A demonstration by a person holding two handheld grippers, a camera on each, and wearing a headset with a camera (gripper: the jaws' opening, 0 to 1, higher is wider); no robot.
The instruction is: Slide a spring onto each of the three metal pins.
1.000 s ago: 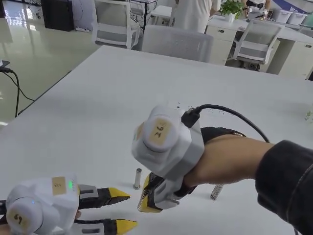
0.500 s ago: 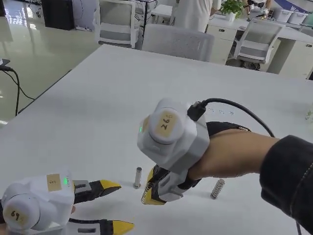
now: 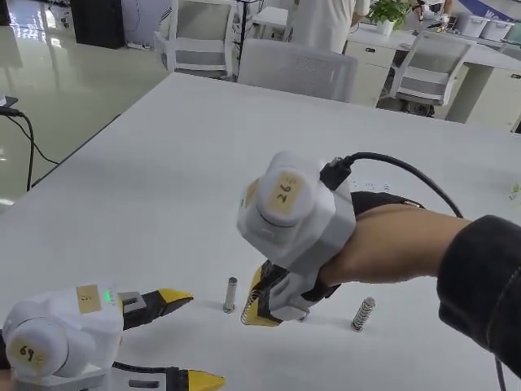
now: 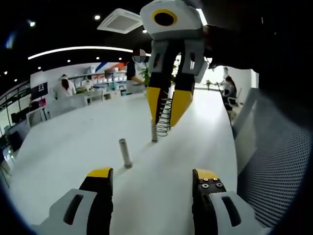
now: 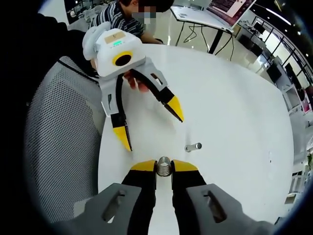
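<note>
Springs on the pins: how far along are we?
Done, it seems: one standing spring beyond the right gripper, likely on a pin. In hand: the right gripper is shut on a second spring. Left: the bare pin beside it has none; the left gripper is open.

We log an open office: beyond the white table (image 3: 163,163) stand 3 chairs (image 3: 297,72), more desks (image 3: 480,59), a potted plant (image 3: 384,11).

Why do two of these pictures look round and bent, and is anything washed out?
Left gripper view: a fisheye lens bows the ceiling light into an arc, and the bright area behind the right gripper is washed out white. Right gripper view: the same bending curves the table edge. Head view: straight lines, even light, a sheen on the floor.
</note>
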